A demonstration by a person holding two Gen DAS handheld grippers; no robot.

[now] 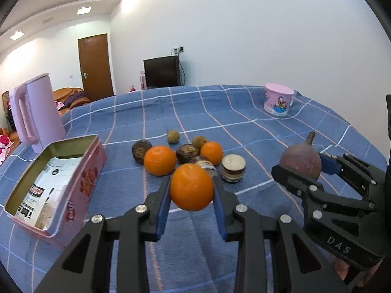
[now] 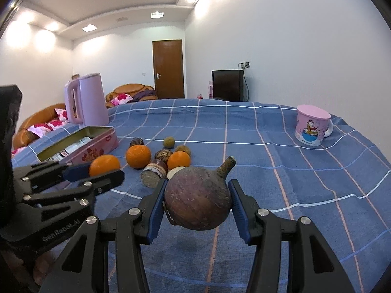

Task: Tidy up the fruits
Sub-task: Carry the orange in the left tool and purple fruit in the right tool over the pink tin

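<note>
The left tongs point(image 1: 191, 190) clamp an orange point(image 1: 191, 187) above the bench point(image 1: 244, 127); the right tongs point(image 2: 198, 204) clamp a purple-brown stemmed fruit point(image 2: 198, 199). Best carried level toward the pink tin point(image 1: 83, 171) (already holding packets), releasing low.

Tin point(image 1: 80, 171) left of fruit pile point(image 1: 180, 152); mug point(image 1: 278, 100) far right.

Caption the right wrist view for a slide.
Right hand-held gripper grips a round purple-brown stemmed fruit above the blue checked tablecloth.
</note>
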